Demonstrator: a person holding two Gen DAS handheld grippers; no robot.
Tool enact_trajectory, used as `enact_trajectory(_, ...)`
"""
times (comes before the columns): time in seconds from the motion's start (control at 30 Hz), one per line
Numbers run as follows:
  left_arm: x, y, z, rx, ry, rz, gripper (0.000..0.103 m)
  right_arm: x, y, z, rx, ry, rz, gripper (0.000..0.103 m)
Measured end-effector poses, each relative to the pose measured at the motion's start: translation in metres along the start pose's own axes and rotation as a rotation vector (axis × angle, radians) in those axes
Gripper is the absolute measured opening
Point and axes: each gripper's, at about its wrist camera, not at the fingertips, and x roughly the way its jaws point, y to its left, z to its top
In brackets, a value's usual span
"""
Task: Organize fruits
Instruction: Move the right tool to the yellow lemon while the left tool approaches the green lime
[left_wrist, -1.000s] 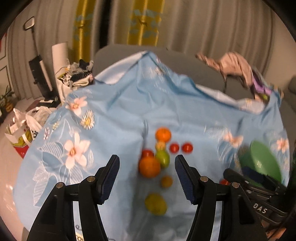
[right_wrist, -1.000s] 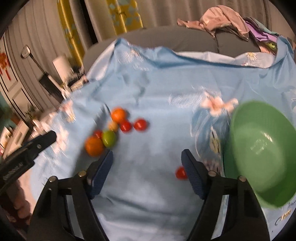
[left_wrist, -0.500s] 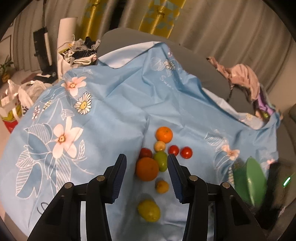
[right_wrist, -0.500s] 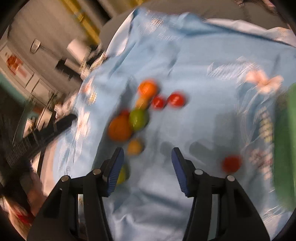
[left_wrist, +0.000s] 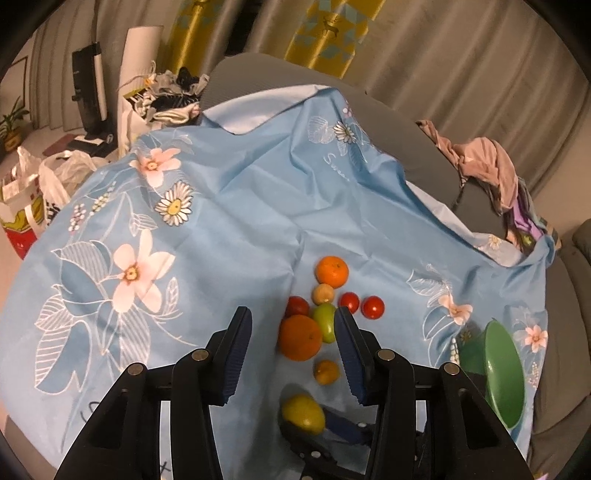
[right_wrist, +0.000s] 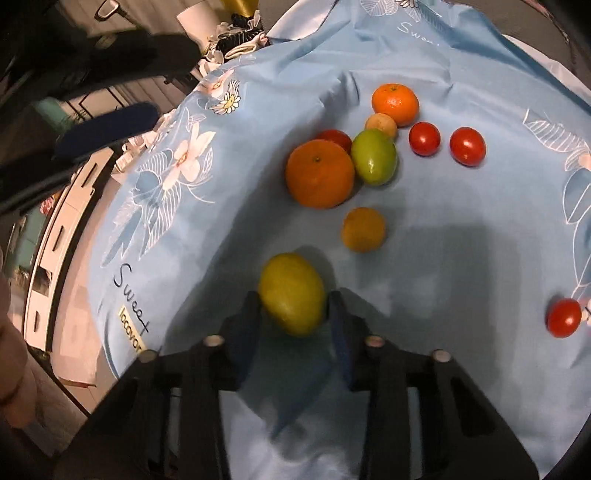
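- Jaws of the left gripper (left_wrist: 291, 354) are held part-way apart above the fruit cluster, with nothing between the pads; no fruit is touched by them.
- Below and between those jaws, a large orange (left_wrist: 300, 337) is seen on the blue floral cloth (left_wrist: 221, 229), with a green fruit (left_wrist: 325, 321) touching its right side and a second orange (left_wrist: 331, 271) farther back.
- Nearer the camera, a small orange fruit (left_wrist: 326, 372) lies apart from the cluster.
- At the right edge of the left wrist view, a green bowl (left_wrist: 504, 373) is seen tilted on the cloth, well apart from the fruits.
- Jaws of the right gripper (right_wrist: 293, 314) are closing, with a yellow-green lemon (right_wrist: 291, 293) between them; the pads are seen just at its sides, and firm contact cannot be confirmed.
- The lemon's long axis is judged to run diagonally, from upper left to lower right in the right wrist view, so it is spanned roughly across its narrower width.
- The right gripper is judged much the nearer to the lemon, which lies directly ahead of its pads.
- Far right, a lone cherry tomato (right_wrist: 564, 317) lies by itself.
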Motion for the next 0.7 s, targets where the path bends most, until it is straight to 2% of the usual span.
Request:
enact_trajectory(0.17,0.021,-0.015,0.002,0.047,0.047,0.005,0.047,-0.017,-0.031,0.01,0.106,-0.049,-0.03,0.035)
enact_trajectory(0.33,0.056,-0.034,0.009,0.1,0.134,0.01,0.047,-0.047,-0.074,0.018,0.217,-0.122,-0.064,0.035)
enact_trajectory(0.43,0.077,-0.042,0.011,0.114,0.201,0.047,0.045,-0.058,-0.096,0.02,0.272,-0.149,-0.079,0.035)
enact_trajectory(0.53,0.092,-0.052,0.01,0.152,0.229,0.066,0.044,-0.061,-0.105,0.021,0.305,-0.166,-0.092,0.035)
enact_trajectory(0.7,0.111,-0.057,0.003,0.188,0.257,0.147,0.044,-0.065,-0.115,0.02,0.341,-0.174,-0.114,0.035)
